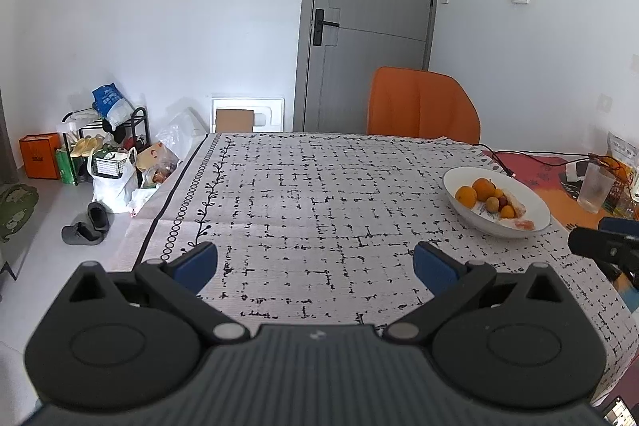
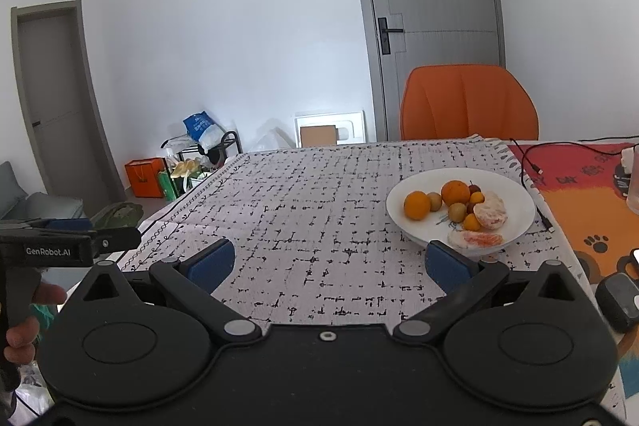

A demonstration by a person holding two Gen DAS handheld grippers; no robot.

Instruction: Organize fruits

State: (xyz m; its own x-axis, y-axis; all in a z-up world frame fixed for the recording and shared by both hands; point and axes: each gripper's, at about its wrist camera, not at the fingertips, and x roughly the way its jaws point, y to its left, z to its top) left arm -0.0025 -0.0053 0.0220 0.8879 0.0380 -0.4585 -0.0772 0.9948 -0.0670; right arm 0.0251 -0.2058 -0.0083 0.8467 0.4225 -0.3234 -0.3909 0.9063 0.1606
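Note:
A white bowl [image 2: 515, 214] stands on the patterned tablecloth [image 2: 319, 194] toward the right. It holds two oranges [image 2: 455, 193], small greenish-brown and red fruits, and peeled citrus pieces [image 2: 491, 212]. In the left wrist view the same bowl [image 1: 531, 202] sits at the right. My left gripper [image 1: 315, 262] hovers open over bare cloth, left of the bowl, and holds nothing. Just short of the bowl's near rim my right gripper [image 2: 329, 260] is open with nothing between its fingers. The left gripper's body appears at the left edge of the right wrist view, held by a hand [image 2: 24, 330].
An orange chair [image 2: 469, 102] stands behind the table's far edge, before a grey door. A black cable [image 2: 531, 166] runs past the bowl onto a red-orange mat. A clear cup [image 1: 597, 188] and packets sit at far right. Bags, a rack and slippers [image 1: 86, 224] clutter the floor left.

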